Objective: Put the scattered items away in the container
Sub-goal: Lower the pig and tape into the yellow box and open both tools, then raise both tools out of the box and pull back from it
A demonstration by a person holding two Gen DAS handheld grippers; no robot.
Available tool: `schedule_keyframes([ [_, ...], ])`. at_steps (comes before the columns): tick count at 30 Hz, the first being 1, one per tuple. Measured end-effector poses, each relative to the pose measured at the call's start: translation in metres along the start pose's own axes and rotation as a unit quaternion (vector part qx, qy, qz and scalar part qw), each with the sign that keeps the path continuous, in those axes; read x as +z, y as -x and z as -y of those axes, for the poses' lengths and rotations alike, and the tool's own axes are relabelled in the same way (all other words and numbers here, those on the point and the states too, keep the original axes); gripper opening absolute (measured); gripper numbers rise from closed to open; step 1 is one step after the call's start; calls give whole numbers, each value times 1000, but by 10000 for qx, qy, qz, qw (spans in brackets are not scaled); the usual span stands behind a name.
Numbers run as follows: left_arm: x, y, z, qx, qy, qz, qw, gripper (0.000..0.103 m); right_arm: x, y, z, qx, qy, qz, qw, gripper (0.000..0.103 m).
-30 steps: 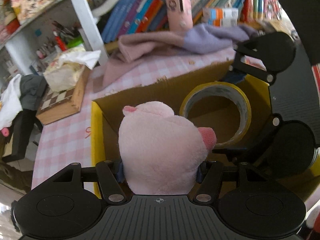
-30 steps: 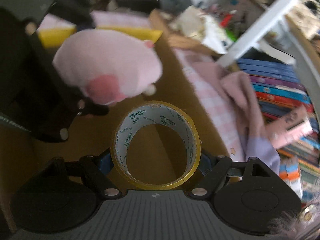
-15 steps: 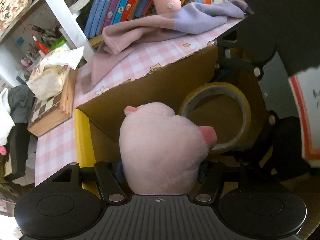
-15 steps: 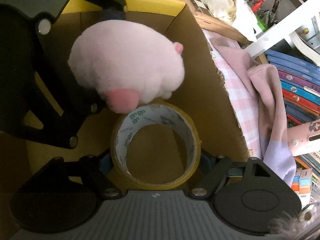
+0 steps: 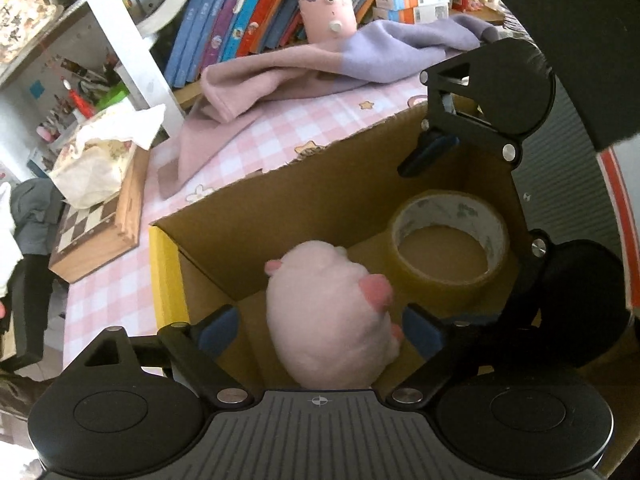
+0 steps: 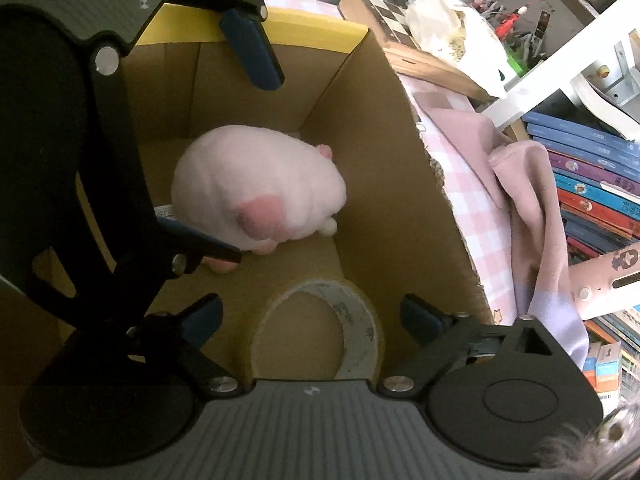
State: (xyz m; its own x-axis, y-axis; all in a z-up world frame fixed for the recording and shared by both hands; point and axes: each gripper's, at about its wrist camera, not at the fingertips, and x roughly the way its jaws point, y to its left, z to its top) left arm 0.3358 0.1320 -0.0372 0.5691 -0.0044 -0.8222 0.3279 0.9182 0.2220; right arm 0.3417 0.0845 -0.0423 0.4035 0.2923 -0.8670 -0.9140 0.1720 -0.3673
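One pink plush toy and one roll of clear packing tape lie on the floor of a single open cardboard box with a yellow flap, which stands on a bench covered with a pink checked cloth. Two hand-held tools tilt steeply down into the box. The left tool has its jaws opening, and the plush toy sits between its blue pads without either pad pressing on it. The right tool is likewise opening, its pads standing clear on either side of the tape roll, which rests just beside the toy. Behind the box lie a pink and lilac garment, a wooden chessboard case and a row of books on a shelf.
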Motion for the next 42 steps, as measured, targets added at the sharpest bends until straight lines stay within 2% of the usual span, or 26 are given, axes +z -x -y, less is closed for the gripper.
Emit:
schedule_keyframes([
  [2,-2,6,1,67,93,65,9999,92,1,3,2,15,-147,22,9999,98],
  [6,-5,23,0,-26,289,260,9992,92,1,13,10,-23,-321,160,9994,98],
  [12,-10,59,6,19,366,682,9970,98,-7,50,7,-219,-671,467,9964,98],
  [17,-18,91,13,70,408,1040,9937,99,-18,87,-1,-439,-980,831,9907,100],
  [28,-55,157,35,222,699,1641,9837,99,-41,156,-52,-1113,-1373,1731,9689,100],
  [34,-82,186,46,254,1056,1764,9783,99,-54,183,-79,-1279,-1805,1939,9558,100],
  [42,-124,218,62,422,1439,1990,9685,99,-82,212,-117,-1761,-2472,2263,9256,100],
])
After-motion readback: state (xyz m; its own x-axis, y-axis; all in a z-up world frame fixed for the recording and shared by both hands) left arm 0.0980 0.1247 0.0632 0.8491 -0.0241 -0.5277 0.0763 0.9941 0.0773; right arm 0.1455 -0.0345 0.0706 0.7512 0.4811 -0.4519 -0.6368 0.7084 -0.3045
